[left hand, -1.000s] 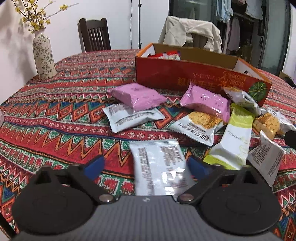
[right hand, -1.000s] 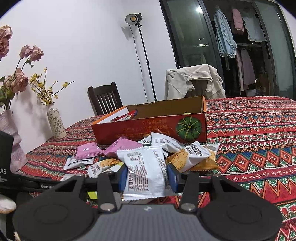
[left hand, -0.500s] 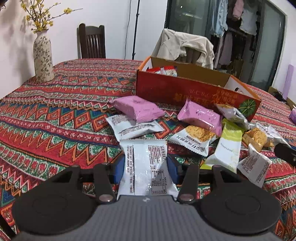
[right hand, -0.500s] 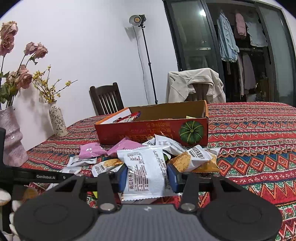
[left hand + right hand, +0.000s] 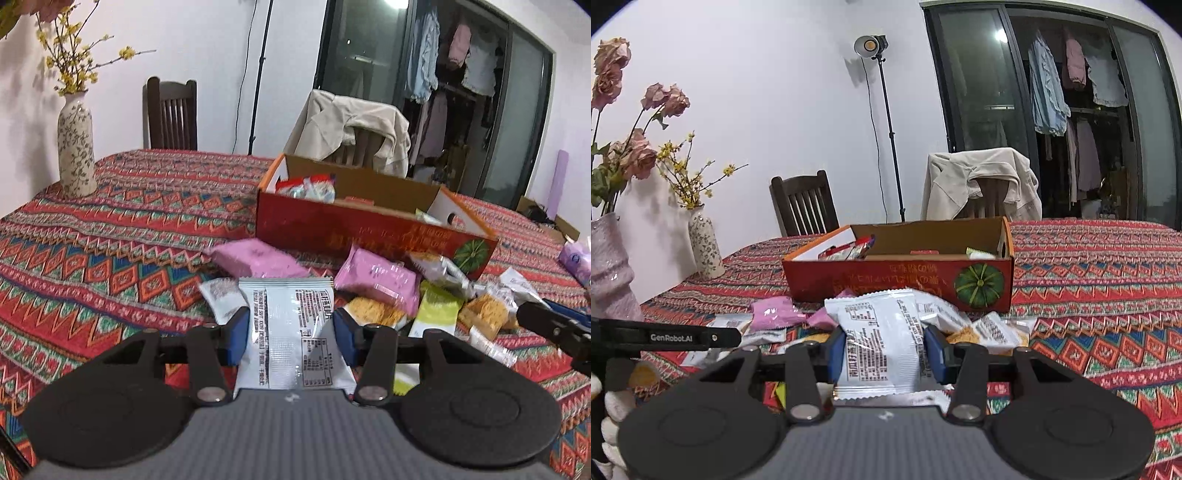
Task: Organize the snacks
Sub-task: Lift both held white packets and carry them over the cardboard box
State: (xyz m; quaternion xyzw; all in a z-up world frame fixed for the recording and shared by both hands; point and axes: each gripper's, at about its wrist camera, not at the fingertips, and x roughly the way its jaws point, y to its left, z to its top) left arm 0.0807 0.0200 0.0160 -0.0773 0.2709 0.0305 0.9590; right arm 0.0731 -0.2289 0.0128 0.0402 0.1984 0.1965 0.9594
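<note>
We hold a white foil snack packet clamped in our left gripper, whose jaws have just closed on it, and another white packet pinched in our right gripper; a few snacks lie in the open red cardboard box; many loose pink and white packets wait before it on the patterned tablecloth.

Black hand-held gripper, blue pads, silver screws
</note>
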